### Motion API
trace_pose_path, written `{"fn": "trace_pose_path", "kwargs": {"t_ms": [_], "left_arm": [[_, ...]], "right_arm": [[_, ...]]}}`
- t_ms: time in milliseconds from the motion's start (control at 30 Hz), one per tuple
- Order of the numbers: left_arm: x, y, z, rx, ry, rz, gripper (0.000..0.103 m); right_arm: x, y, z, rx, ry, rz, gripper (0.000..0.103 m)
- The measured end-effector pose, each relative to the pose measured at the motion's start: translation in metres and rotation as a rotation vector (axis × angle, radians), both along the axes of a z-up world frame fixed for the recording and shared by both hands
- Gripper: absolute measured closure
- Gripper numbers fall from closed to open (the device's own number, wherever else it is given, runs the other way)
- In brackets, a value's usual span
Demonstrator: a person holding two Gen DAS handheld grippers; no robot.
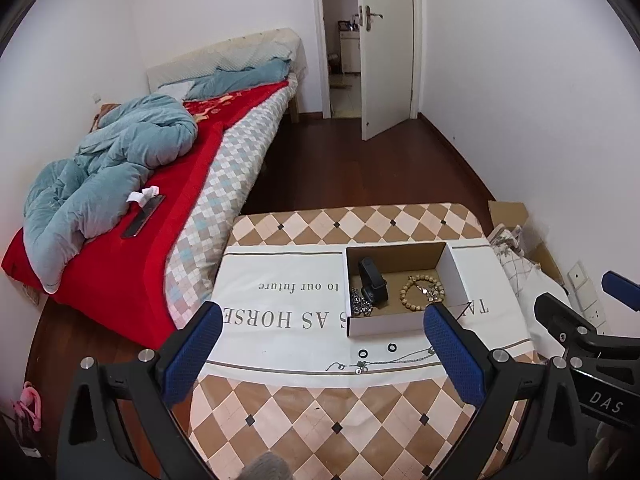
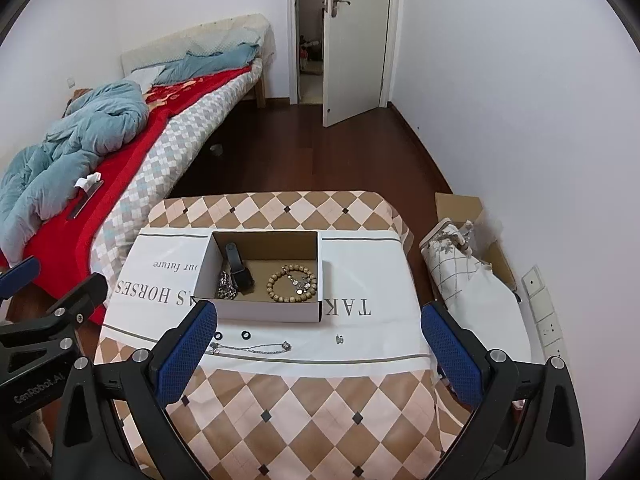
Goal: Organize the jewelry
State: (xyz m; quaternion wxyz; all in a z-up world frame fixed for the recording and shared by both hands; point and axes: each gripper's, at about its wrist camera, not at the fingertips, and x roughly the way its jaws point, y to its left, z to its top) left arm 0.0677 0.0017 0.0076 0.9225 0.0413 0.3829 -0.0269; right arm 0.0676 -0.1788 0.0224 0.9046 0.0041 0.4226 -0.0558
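An open cardboard box stands on a white printed cloth. In it lie a black watch, a silver chain and a wooden bead bracelet. In front of the box on the cloth lie two black rings, a thin silver necklace and a small earring. My left gripper and right gripper are both open and empty, held above the table's near side.
The table has a checkered cover. A bed with a red blanket and blue duvet stands to the left. A cardboard box and a fabric bag sit by the right wall. A door stands open at the back.
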Motion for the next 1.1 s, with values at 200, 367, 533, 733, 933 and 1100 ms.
{"fn": "trace_pose_path", "kwargs": {"t_ms": [200,367,533,733,933,1100], "left_arm": [[-0.013,0.004,0.009,-0.003,-0.022,0.009,0.001],[-0.017,0.006,0.009,-0.006,-0.04,0.022,0.001],[-0.01,0.014,-0.002,0.002,-0.048,0.077,0.0],[0.008,0.031,-0.038,0.066,-0.021,0.16,0.0],[0.029,0.048,-0.088,0.158,0.067,0.227,0.0],[0.039,0.059,-0.12,0.221,0.135,0.251,0.0]], "right_arm": [[-0.016,0.001,0.01,0.012,-0.018,-0.006,0.0],[-0.02,0.004,0.014,0.013,-0.026,-0.003,0.0],[-0.015,-0.001,0.003,0.036,-0.018,-0.014,0.0],[0.001,-0.016,-0.055,0.118,0.076,-0.045,0.0],[0.02,-0.023,-0.135,0.188,0.191,-0.084,0.004],[0.041,-0.016,-0.187,0.234,0.238,-0.073,0.032]]}}
